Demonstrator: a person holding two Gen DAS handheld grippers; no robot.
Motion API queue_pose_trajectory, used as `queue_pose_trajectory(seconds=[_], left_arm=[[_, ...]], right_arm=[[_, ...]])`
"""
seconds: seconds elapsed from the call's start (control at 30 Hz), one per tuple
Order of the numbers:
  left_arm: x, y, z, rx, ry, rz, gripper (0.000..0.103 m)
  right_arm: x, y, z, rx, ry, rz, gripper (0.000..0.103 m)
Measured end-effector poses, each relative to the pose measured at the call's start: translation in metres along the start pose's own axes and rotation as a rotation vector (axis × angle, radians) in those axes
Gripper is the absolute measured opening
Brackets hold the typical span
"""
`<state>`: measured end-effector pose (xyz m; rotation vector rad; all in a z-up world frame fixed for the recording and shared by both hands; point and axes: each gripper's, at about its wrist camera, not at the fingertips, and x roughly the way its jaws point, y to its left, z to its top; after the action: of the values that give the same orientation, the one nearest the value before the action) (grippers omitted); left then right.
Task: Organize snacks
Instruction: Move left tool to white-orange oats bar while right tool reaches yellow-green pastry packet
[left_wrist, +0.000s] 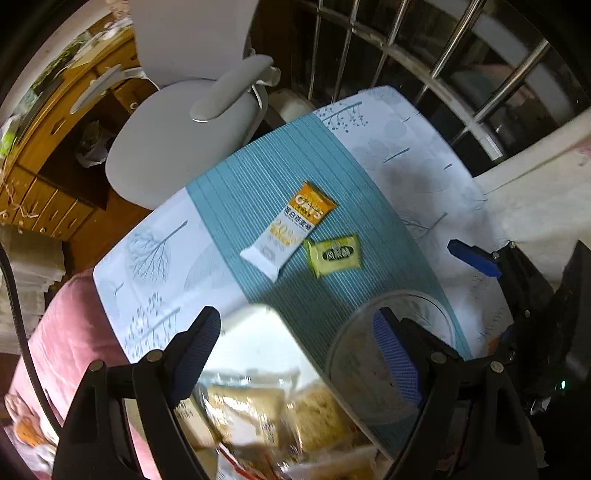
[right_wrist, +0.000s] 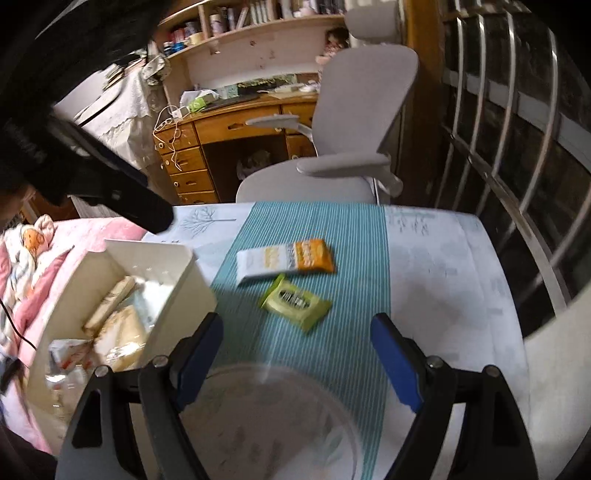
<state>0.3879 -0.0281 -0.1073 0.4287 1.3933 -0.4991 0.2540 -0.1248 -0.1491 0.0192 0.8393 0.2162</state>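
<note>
Right wrist view: right claw (right_wrist: 297, 363) open over clear bowl (right_wrist: 273, 424); left claw (left_wrist: 295, 354) open above snack bin (right_wrist: 159, 273).

We've got open striped mat (right_wrist: 321, 229) all around the oat bar (right_wrist: 286, 260) and green packet (right_wrist: 295, 302). White bin (right_wrist: 177, 291) crowds the left, clear bowl (right_wrist: 266, 417) sits right up front.

Orange-white oat bar (right_wrist: 285, 260) lies flat just beside green packet (right_wrist: 295, 302).
</note>
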Motion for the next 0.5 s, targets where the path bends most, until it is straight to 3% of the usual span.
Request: queue_pose_trajectory(seconds=[0.3,0.5], left_arm=[[0.070,0.020,0.045,-0.060,0.092,0.013,0.084],[0.110,0.020,0.064,-0.029,0.143,0.012,0.084]], right_arm=[[0.058,0.005,-0.002,-0.086,-0.018,0.012,0.082],[0.092,0.016,-0.010,-0.134,0.014,-0.013,0.082]])
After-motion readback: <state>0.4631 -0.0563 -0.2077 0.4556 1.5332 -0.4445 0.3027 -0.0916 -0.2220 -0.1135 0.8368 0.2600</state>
